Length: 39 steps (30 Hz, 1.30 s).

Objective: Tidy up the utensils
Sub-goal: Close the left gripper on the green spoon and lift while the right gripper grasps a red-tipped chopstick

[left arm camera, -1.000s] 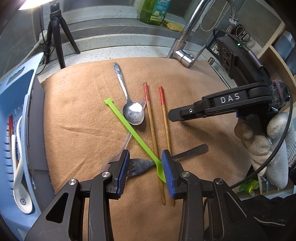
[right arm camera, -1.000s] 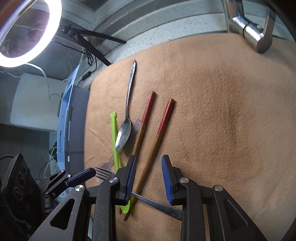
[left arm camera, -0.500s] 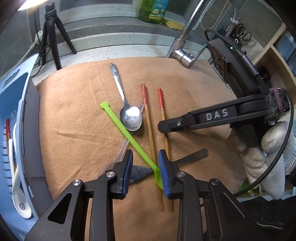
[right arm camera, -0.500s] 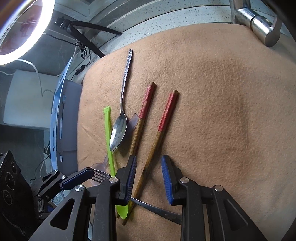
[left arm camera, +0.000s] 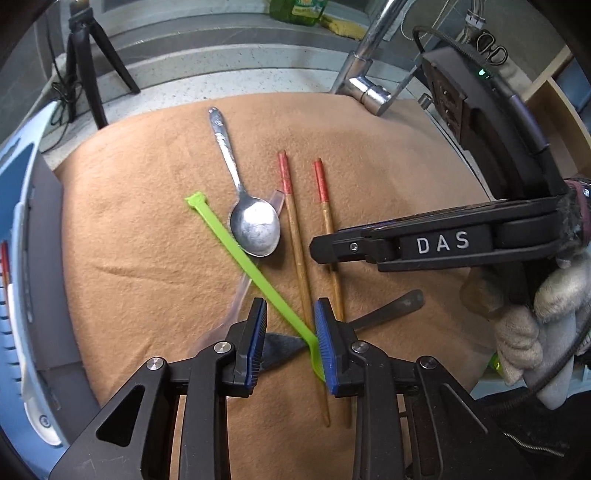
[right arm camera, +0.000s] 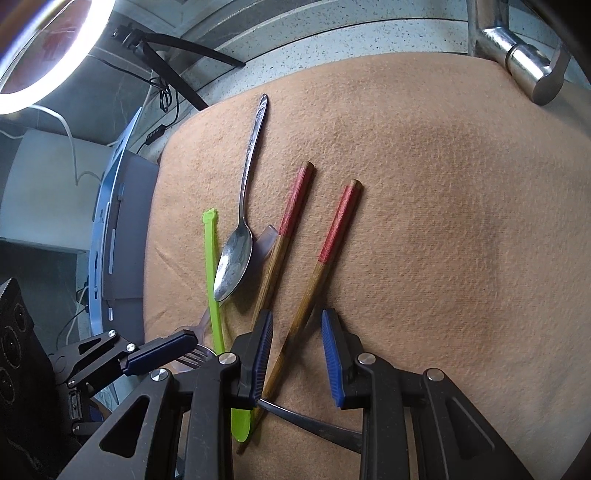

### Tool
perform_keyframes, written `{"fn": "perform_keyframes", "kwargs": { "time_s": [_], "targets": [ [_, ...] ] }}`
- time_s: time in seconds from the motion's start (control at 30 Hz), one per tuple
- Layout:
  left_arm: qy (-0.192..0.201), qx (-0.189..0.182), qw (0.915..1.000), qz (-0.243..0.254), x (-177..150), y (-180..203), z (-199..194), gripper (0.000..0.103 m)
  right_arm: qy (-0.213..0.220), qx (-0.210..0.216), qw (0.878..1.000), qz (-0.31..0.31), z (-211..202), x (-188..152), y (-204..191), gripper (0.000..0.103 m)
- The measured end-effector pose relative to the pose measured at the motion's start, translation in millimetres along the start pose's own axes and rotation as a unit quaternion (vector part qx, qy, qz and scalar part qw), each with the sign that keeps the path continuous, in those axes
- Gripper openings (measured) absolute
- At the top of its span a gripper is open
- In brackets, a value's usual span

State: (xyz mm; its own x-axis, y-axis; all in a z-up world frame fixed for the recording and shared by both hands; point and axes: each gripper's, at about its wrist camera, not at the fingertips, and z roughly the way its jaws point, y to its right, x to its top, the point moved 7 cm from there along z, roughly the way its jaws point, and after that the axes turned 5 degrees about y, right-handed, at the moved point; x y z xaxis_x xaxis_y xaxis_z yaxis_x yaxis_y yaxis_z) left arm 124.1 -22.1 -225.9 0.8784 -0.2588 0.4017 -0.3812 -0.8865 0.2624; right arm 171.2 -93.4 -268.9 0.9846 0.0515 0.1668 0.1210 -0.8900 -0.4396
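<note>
Tan-orange felt cloth (left arm camera: 147, 221) over a grey-speckled white table (left arm camera: 221, 74). Silver spoon (left arm camera: 255, 229); lime-green plastic utensil (left arm camera: 251, 269); two brown wooden chopsticks (left arm camera: 295, 236) with red upper ends; dark grey fork (left arm camera: 388, 310); clear plastic spoon (left arm camera: 236, 299). Left hand-held gripper (left arm camera: 290, 334): black frame, blue ribbed pads. Right hand-held gripper (right arm camera: 297, 354): the same colours, white lettering. Pale blue basket (left arm camera: 14, 295). Green bottle (left arm camera: 297, 11).
</note>
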Motion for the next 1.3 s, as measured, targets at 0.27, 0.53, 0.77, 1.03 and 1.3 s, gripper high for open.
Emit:
{"fn": "perform_keyframes", "kwargs": {
  "time_s": [0.27, 0.53, 0.77, 1.03, 1.3],
  "targets": [
    [-0.019, -0.001, 0.9994, -0.030, 7, -14, 20, 0.018, 0.010, -0.006, 1.000, 0.004, 0, 1, 5, 0.015],
    [-0.010, -0.006, 0.9985, -0.054, 10, -16, 21, 0.011, 0.023, 0.017, 0.999, 0.040, -2, 1, 12, 0.010],
    [0.003, -0.011, 0.9970, -0.076, 4, -23, 12, 0.005, 0.040, 0.043, 0.994, 0.095, -11, 3, 24, 0.008],
    [0.026, -0.019, 0.9952, -0.092, 0, -30, -6, 0.005, 0.074, 0.046, 0.991, 0.098, -38, 10, 29, 0.007],
    [0.048, -0.032, 0.9943, -0.090, 4, -24, -24, 0.005, 0.114, 0.035, 0.988, 0.100, -73, 17, 46, 0.007]
  ]
}}
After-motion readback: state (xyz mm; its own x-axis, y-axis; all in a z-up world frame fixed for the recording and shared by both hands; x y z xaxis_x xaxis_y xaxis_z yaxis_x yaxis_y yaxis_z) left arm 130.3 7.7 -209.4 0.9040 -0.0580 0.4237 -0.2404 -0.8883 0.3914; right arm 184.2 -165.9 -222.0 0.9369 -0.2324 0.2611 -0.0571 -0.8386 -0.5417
